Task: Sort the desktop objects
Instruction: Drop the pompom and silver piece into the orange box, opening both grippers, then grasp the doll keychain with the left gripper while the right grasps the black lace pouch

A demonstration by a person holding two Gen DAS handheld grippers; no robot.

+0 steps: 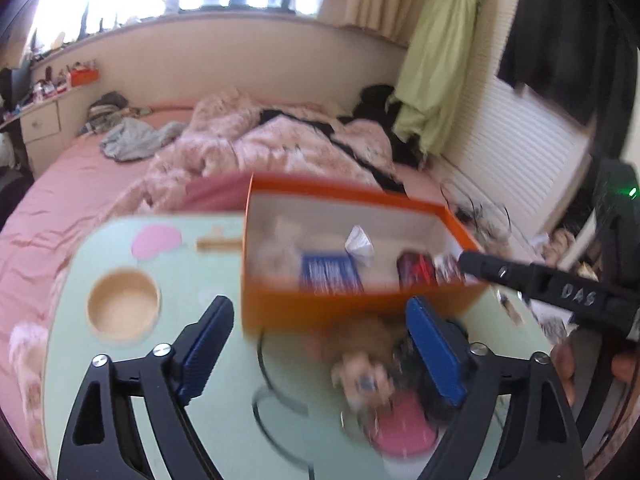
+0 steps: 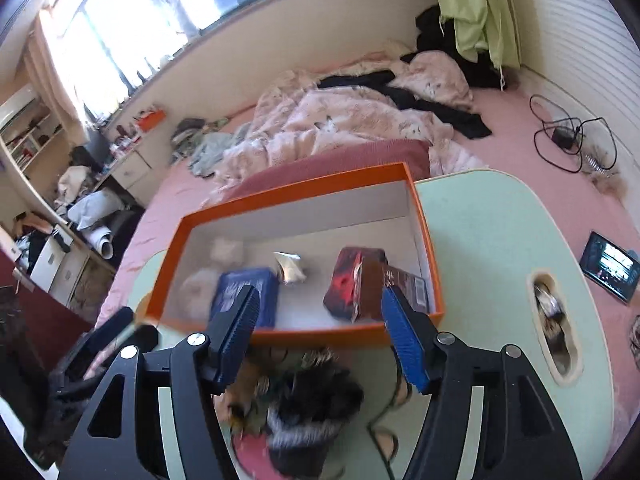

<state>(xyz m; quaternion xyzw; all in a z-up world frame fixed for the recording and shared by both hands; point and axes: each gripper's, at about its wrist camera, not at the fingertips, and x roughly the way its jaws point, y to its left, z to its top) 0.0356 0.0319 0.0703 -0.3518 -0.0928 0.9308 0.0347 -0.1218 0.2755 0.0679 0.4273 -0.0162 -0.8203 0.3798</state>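
An orange box (image 2: 296, 194) stands open on the light green lap table (image 2: 500, 240). Inside it lie a blue packet (image 2: 256, 296), a crumpled white paper (image 2: 292, 268), a red and black packet (image 2: 356, 280) and a pale fluffy item (image 2: 224, 250). In front of the box sits a blurred pile of brown and black fluffy things (image 2: 316, 392) with something pink (image 1: 404, 428) under it. My left gripper (image 1: 320, 308) is open over this pile, with nothing pressed by its pads. My right gripper (image 2: 320, 294) is also open, above the box's near wall, and holds nothing. Its black finger (image 1: 520, 276) reaches over the box's right corner.
The table has a round wooden cup recess (image 1: 124, 306) at its left and a long slot (image 2: 552, 320) holding small items at its right. It rests on a pink bed with a rumpled blanket (image 2: 340, 120). A tablet (image 2: 610, 266) and cables (image 2: 568, 136) lie at the right.
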